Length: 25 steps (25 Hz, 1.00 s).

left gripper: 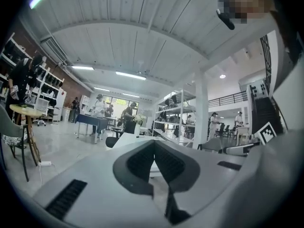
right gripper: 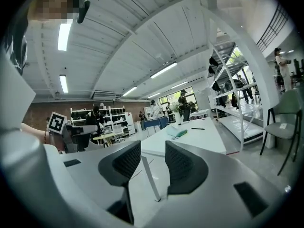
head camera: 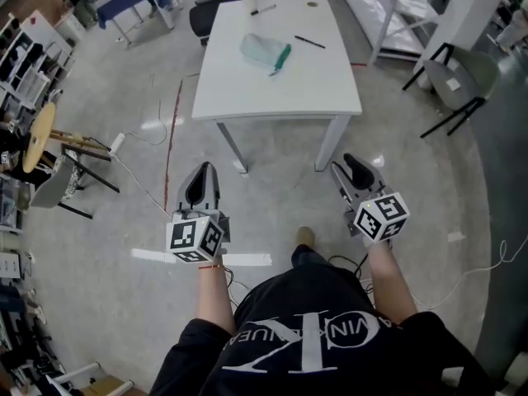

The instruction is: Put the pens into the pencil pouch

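Note:
On the white table [head camera: 247, 85] ahead lies a translucent pencil pouch [head camera: 262, 51] with a green edge. A black pen [head camera: 310, 42] rests to its right and a second pen [head camera: 263, 10] near the far edge. Both grippers hang over the floor, short of the table and holding nothing. My left gripper [head camera: 202, 173] is shut, its pads [left gripper: 164, 163] pressed together. My right gripper [head camera: 356, 170] is open, and there is a clear gap between its pads [right gripper: 183, 167]. In the right gripper view the pouch [right gripper: 178, 133] and one pen [right gripper: 197, 128] show on the table [right gripper: 204, 139].
A grey chair [head camera: 460, 79] stands right of the table, with white shelving [head camera: 394, 15] behind it. A black office chair [head camera: 206, 15] sits at the table's far left. A round wooden stand [head camera: 37, 139], a power strip [head camera: 117, 143], cables and white tape [head camera: 247, 260] lie around on the floor.

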Tool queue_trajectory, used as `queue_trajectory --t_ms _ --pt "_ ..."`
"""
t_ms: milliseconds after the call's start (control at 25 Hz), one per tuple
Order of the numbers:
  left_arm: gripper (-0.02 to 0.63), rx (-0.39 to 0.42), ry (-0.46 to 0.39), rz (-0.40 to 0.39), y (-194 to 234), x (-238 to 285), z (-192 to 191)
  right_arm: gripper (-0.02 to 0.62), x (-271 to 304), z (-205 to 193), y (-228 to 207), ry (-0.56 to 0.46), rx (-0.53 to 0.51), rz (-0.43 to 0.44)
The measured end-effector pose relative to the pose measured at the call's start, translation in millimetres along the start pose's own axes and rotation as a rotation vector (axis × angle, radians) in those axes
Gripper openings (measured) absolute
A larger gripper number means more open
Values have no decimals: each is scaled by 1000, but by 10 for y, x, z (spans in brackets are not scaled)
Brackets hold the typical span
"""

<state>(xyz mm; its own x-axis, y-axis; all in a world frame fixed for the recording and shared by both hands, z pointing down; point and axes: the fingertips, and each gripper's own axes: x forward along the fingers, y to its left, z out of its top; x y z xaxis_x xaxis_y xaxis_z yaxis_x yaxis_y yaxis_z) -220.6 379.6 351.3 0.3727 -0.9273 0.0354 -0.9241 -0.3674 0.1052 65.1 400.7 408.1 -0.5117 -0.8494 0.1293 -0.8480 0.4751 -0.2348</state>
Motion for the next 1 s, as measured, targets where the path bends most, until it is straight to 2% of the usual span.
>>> queue_trajectory --t_ms 520,1000 --pt "3 -19 -30 31 32 931 14 167 649 183 -698 19 -21 52" --pt "3 -11 -4 21 -21 1353 30 167 885 207 -1026 30 9 59"
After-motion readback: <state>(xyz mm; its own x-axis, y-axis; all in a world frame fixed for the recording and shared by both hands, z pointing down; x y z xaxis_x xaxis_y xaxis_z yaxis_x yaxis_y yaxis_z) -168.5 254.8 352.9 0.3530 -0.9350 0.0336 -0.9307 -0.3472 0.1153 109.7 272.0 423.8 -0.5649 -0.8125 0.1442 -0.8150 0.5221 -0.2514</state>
